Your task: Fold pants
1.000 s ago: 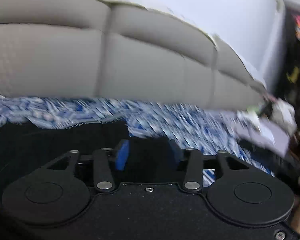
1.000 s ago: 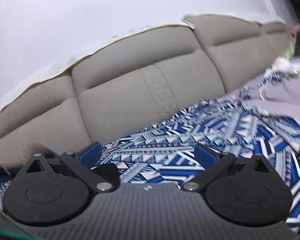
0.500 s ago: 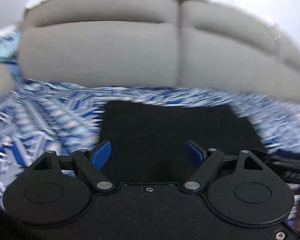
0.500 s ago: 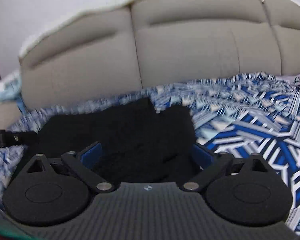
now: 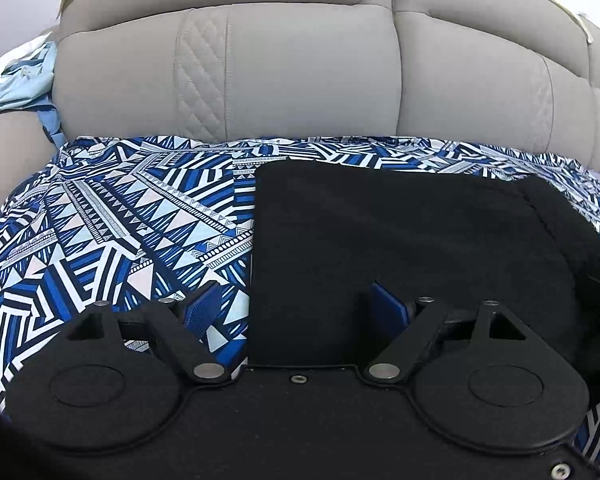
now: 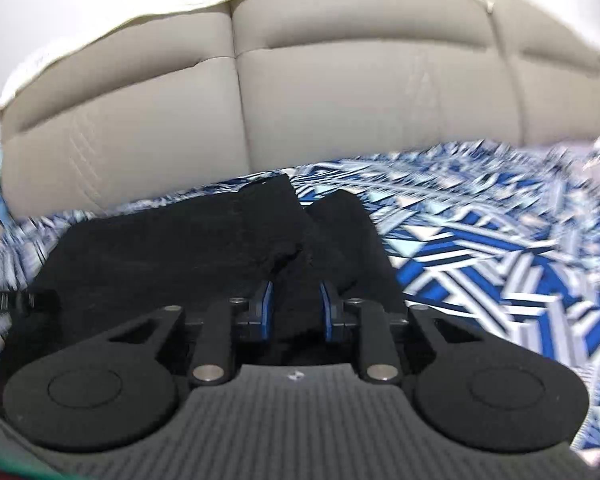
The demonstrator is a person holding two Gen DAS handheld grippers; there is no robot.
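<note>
A: Where are the pants (image 5: 412, 240)?
B: Folded flat on the patterned sheet (image 5: 112, 220), ahead of both tools, before the headboard (image 5: 292, 68).
A: And the left hand-held gripper (image 5: 296, 308)?
B: It hovers spread wide over the pants' left edge, holding nothing.
A: The right hand-held gripper (image 6: 296, 310)?
B: Its fingers (image 6: 265, 312) are pinched narrowly on a bunched fold of the pants (image 6: 188, 248).

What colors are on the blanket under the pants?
The blanket has blue, white and black zigzag triangles and stripes. The left wrist view shows it best.
</note>
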